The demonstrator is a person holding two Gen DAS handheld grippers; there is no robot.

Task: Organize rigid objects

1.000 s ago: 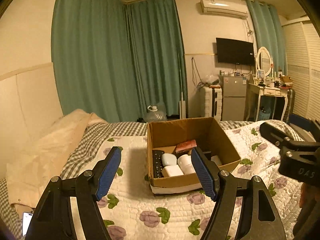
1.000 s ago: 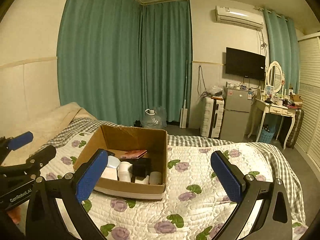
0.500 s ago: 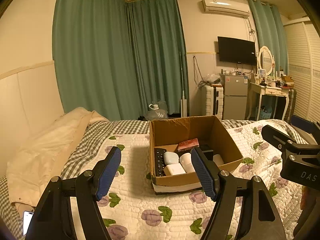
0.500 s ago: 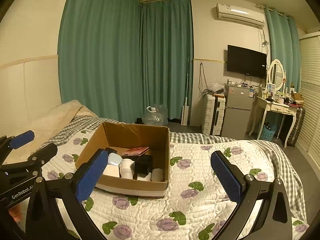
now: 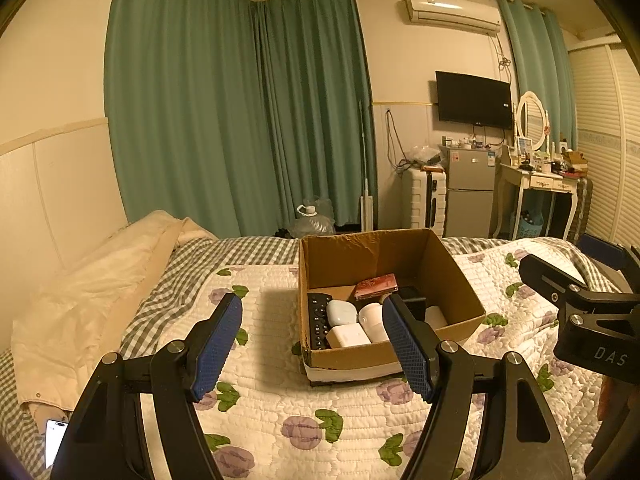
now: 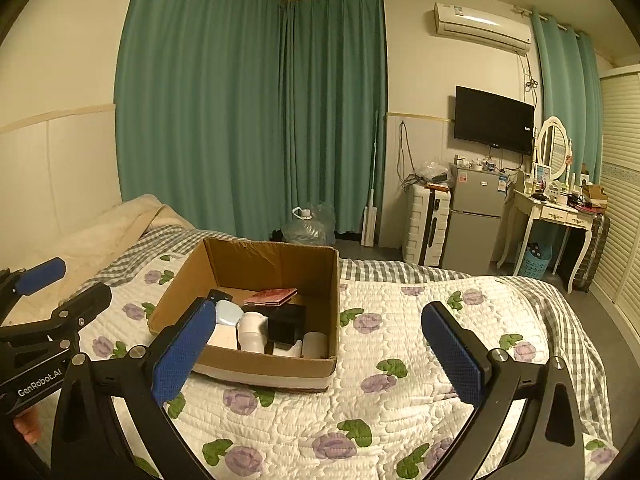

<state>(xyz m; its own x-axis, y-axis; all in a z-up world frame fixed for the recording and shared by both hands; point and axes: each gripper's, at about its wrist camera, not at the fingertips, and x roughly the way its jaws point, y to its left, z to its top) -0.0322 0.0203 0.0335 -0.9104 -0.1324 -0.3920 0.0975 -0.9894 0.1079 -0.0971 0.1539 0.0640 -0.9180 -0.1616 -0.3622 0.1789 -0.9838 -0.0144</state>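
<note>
Left wrist view: the left tool (image 5: 310,344) is spread wide with nothing between its blue pads, held above the floral quilt (image 5: 280,412) on the bed, short of the cardboard box (image 5: 460,280). The box sits on the quilt and holds the rigid things: a black remote (image 5: 316,320) along its left wall, a pale rounded case (image 5: 341,312), a flat white block (image 5: 349,336), a white cup (image 5: 372,318) lying on its side, a reddish booklet (image 5: 377,286) toward the back and a dark box partly hidden by the pad. A phone (image 5: 54,442) lies at the lower left edge of the bed beside a cream pillow (image 5: 80,292). The right tool shows at the far right edge.

Right wrist view: the right tool (image 6: 320,354) is also fully spread and empty, low over the quilt just beside the box (image 6: 332,280). Its left pad overlaps the box's near corner in the picture; whether it touches cannot be told. The cup (image 6: 252,330), a black cube (image 6: 286,324) and the booklet (image 6: 272,296) are packed close together.

Risks, as I judge them: the items are crowded, so a wide-open tool lowered in could nudge neighbours or catch the box wall and drag the light box across the soft quilt. The rounded cup may roll or slip from the pads. With both tools near the same box, they could also collide.
</note>
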